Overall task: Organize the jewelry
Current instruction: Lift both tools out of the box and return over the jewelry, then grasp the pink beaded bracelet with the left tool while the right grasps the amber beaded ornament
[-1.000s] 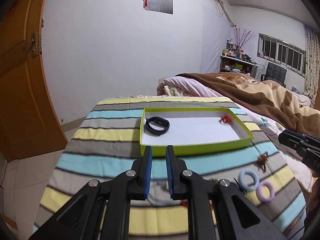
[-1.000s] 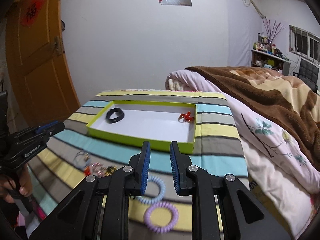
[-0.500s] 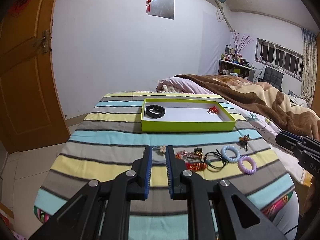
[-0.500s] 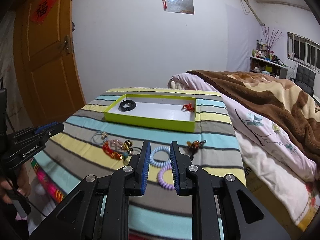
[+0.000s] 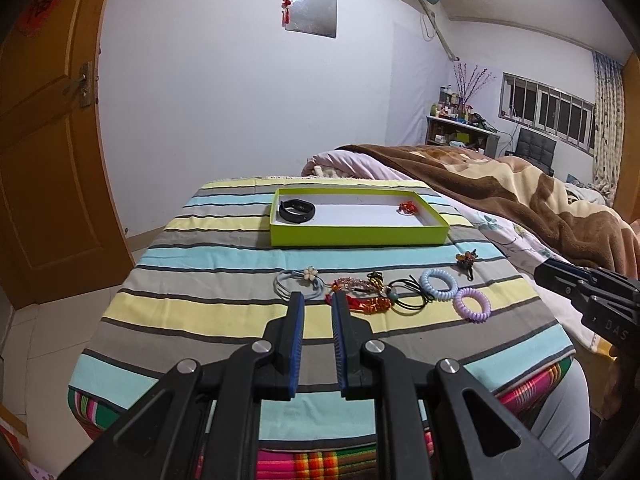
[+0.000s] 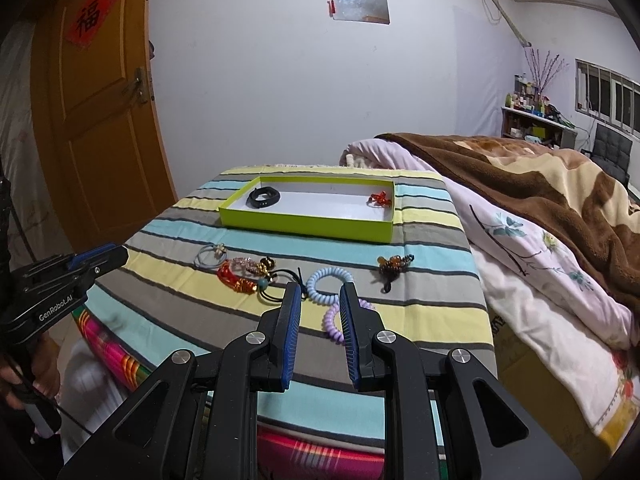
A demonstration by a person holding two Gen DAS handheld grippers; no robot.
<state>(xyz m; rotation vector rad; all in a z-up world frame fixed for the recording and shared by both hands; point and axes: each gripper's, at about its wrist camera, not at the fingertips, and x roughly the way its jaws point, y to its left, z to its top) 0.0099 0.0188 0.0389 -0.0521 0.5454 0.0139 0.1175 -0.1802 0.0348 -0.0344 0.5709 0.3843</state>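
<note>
Green tray (image 5: 358, 235) — black band (image 5: 296, 211), red trinket (image 5: 408, 207)

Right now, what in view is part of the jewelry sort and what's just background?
Job:
green box
black band and red charm, in the box
blue coil
purple coil
red bracelet
flower tie
bead charm

Background:
bed blanket
door
shelf
chair

Lilac spiral hair tie (image 6: 334, 322) partly hidden behind the right gripper's blue-padded finger (image 6: 347, 320), pale grey cord bracelet (image 5: 294, 283) part-covered by the left gripper's finger (image 5: 295, 322), shelf clutter (image 5: 456, 110) too small to identify
</note>
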